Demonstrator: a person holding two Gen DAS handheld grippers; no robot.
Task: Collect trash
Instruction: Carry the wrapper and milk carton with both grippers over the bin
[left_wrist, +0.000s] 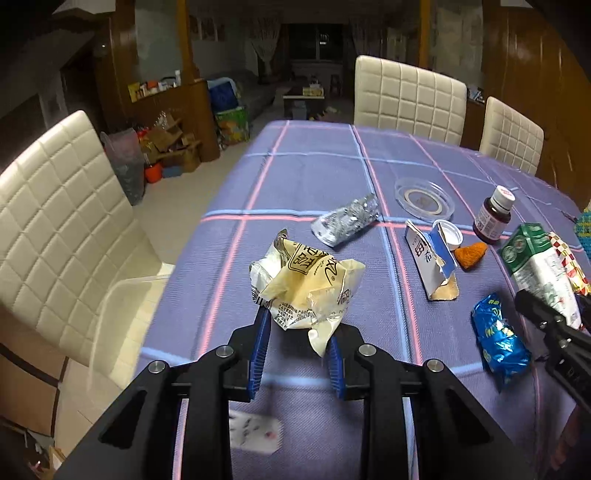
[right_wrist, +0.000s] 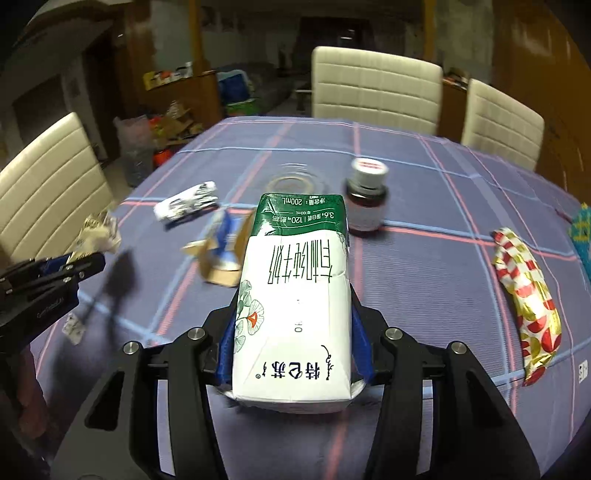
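Setting: a dining table (left_wrist: 314, 177) under a purple plaid cloth with pink and blue lines, cream quilted chairs (left_wrist: 408, 96) around it, in a dim room.
Left gripper (left_wrist: 295, 336): blue pads closed narrowly on a crumpled cream snack wrapper (left_wrist: 306, 284), which is pinched between them above the cloth.
Right gripper (right_wrist: 291, 354): blue pads pressed on both sides of a green-and-white milk carton (right_wrist: 295, 295), held with its printed text upside down to the camera and its green end pointing away.
Trash still on the table, left wrist view: a crushed silver foil packet (left_wrist: 345, 219) beyond the wrapper; a torn blue-and-white small carton (left_wrist: 432, 258) beside a white cap (left_wrist: 450, 234); an orange food scrap (left_wrist: 471, 254) just right of that carton; a blue foil packet (left_wrist: 500, 339) nearer the camera.
Trash, right wrist view: a red, white and gold checked wrapper (right_wrist: 528, 302) lying right of the milk carton.
Other items: a clear glass dish (left_wrist: 423, 195) and a brown medicine bottle (left_wrist: 493, 216) with a white cap, standing upright.
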